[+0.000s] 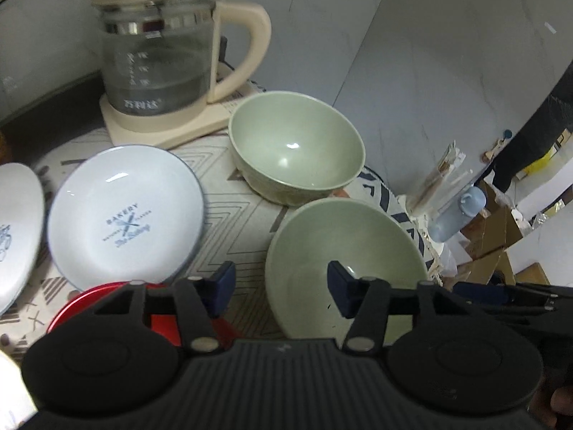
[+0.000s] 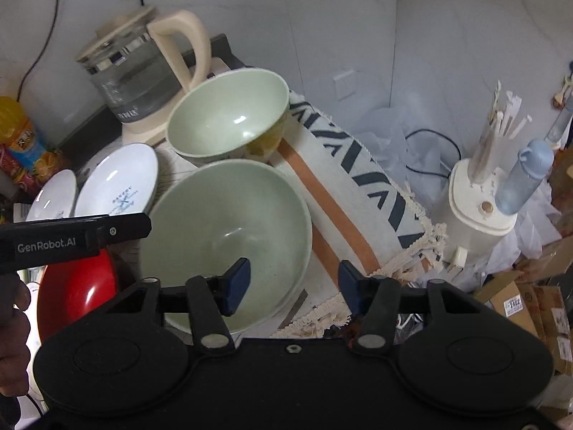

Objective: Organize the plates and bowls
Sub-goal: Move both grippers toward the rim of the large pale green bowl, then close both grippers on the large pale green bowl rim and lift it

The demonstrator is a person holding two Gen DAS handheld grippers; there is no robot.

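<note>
Two pale green bowls sit on a patterned cloth: a near bowl (image 1: 343, 265) (image 2: 229, 236) and a far bowl (image 1: 297, 147) (image 2: 229, 114). A white "Bakery" plate (image 1: 125, 218) (image 2: 118, 182) lies left of them, with a second white plate (image 1: 18, 225) (image 2: 53, 193) further left. A red plate (image 1: 107, 304) (image 2: 75, 286) lies nearest at the left. My left gripper (image 1: 281, 292) is open, straddling the near bowl's left rim. My right gripper (image 2: 293, 281) is open, straddling the same bowl's right rim.
A glass kettle (image 1: 161, 53) (image 2: 136, 71) stands on its base at the back by the wall. A chopstick holder (image 2: 480, 197) and a blue bottle (image 2: 523, 175) stand to the right, off the cloth. Snack packets (image 2: 21, 143) lie at the far left. Cardboard boxes (image 2: 537, 308) sit at the lower right.
</note>
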